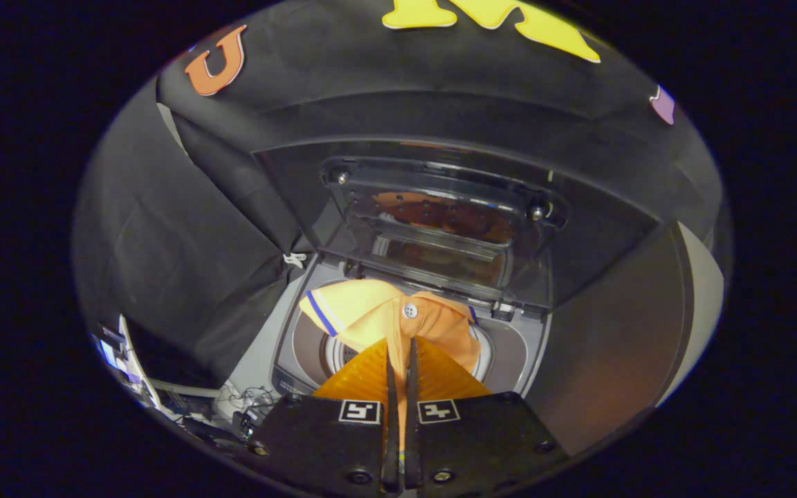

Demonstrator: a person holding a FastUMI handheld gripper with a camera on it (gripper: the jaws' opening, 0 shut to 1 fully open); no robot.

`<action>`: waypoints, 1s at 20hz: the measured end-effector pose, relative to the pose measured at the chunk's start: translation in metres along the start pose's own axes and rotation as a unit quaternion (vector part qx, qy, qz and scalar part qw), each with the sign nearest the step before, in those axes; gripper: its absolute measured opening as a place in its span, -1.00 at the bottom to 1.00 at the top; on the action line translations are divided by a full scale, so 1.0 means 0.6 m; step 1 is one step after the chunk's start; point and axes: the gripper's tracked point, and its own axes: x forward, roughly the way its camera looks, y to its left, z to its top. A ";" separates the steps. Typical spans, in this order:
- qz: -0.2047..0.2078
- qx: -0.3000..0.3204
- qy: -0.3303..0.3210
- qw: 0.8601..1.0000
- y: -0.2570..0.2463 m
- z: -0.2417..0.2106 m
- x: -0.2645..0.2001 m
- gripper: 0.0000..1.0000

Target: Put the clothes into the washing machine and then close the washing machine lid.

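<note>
Holding an orange shirt (398,315), the gripper (402,353) is hanging above the washing machine (288,346). Its two fingers are pressed nearly together, pinching the cloth between them. The shirt is bunching just ahead of the fingertips, collar and button up front, directly over the round drum opening (333,353). The lid (440,221) is standing raised beyond it, leaning back toward the booth wall. Judging from this, the drop lies straight down; the lid waits farther ahead and above.
</note>
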 end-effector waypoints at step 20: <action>-0.036 -0.006 -0.016 0.999 -0.032 -0.087 0.140 -0.87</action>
